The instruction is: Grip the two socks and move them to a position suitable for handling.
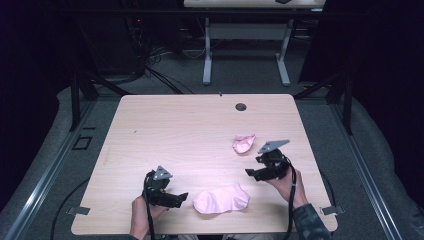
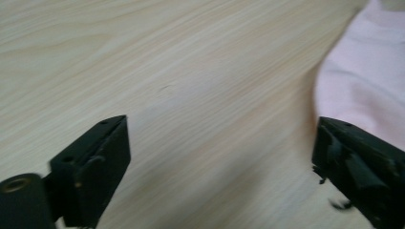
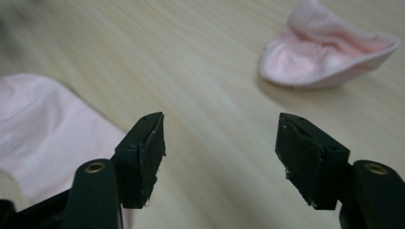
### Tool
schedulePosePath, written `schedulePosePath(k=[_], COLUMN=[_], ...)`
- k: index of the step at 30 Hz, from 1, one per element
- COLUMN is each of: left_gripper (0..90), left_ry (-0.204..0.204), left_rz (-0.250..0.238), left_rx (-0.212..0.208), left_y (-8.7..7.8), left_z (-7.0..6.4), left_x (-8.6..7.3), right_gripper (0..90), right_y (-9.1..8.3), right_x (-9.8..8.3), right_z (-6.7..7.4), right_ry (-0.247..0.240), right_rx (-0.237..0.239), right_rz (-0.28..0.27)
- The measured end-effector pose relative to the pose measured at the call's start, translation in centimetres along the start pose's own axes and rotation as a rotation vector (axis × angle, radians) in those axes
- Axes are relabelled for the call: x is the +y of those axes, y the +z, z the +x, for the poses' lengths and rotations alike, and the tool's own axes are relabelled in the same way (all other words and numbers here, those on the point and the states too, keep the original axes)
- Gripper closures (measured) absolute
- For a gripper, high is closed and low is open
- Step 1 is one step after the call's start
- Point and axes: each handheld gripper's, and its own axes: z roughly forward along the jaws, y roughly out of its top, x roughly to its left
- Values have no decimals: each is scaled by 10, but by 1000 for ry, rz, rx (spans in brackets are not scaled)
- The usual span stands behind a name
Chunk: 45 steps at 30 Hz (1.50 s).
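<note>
Jaws of both grippers stand apart with nothing between them. The left gripper (image 1: 183, 197) hangs low over the table (image 1: 175, 130) just at nine o'clock of the flat sock (image 1: 221, 198), and in the left gripper view that sock (image 2: 363, 81) lies past the right-hand jaw, with bare wood in the gap. The right gripper (image 1: 250, 172) is held at about one o'clock of the flat sock, higher off the wood, and points toward the table's middle. In the right gripper view the flat sock (image 3: 43, 129) lies beside its left-hand jaw, and the crumpled sock (image 3: 325, 52) sits ahead at about one o'clock.

I judge that the flat sock has been laid out near the table's six o'clock edge and is free of both grippers, so that step looks done. The crumpled sock (image 1: 244, 143) lies well apart from it, toward twelve o'clock and close to the right gripper. A likely next move is for the right gripper to reach that second sock, pinch an edge of thin cloth without scraping the wood, and bring it to its mate.

No container is on the table. A small round hole (image 1: 241, 106) sits near the twelve o'clock edge.
</note>
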Motion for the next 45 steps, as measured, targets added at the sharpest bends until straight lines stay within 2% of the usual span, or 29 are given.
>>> schedulePosePath(k=[2,4,7,9,11,13,14,17,18,19,21,23,26,27,30,35,37,40,43,45], left_gripper=[1,1,0,0,0,0,0,0,0,0,0,0,0,1,1,1,1,1,1,1], left_ry=[-25,-34,-34,-42,-45,-43,-45,-35,-45,-44,-43,-37,-35,-34,-36,-33,-36,-44,-56,-61], left_rz=[-22,-25,-22,-41,-40,-39,-31,-40,-50,-55,-58,-62,-65,-65,-69,-70,-68,-67,-63,-69], left_rx=[17,32,25,32,31,32,28,33,26,25,29,31,36,39,42,41,41,36,34,38], left_y=[0,2,5,6,9,11,12,12,12,11,11,11,11,11,11,11,10,9,7,7], left_z=[5,9,12,12,13,13,13,14,15,16,16,17,16,16,16,17,18,20,22,22], left_x=[-6,-9,-11,-13,-14,-16,-17,-19,-20,-21,-22,-23,-23,-24,-24,-24,-25,-25,-25,-25], right_gripper=[287,275,253,252,265,291,306,363,402,491,556,675,839,848,858,860,860,859,858,857], right_y=[5,12,26,35,43,53,56,76,80,86,92,95,91,90,83,66,57,41,27,17], right_x=[17,32,54,66,77,86,89,96,96,95,92,87,82,81,80,80,83,85,89,93], right_z=[-12,-21,-35,-44,-50,-54,-56,-62,-63,-64,-68,-74,-81,-81,-83,-79,-74,-63,-46,-29], right_ry=[-21,-61,-101,-111,-131,-140,-152,-169,-176,-180,-168,-131,-77,-64,-45,24,38,68,76,74], right_rx=[-27,-52,-87,-80,-102,-96,-111,-95,-103,-105,-94,-82,-51,-44,-35,-13,-6,30,61,82], right_rz=[2,17,49,54,79,90,110,171,183,204,251,257,217,200,197,110,80,36,-17,-56])
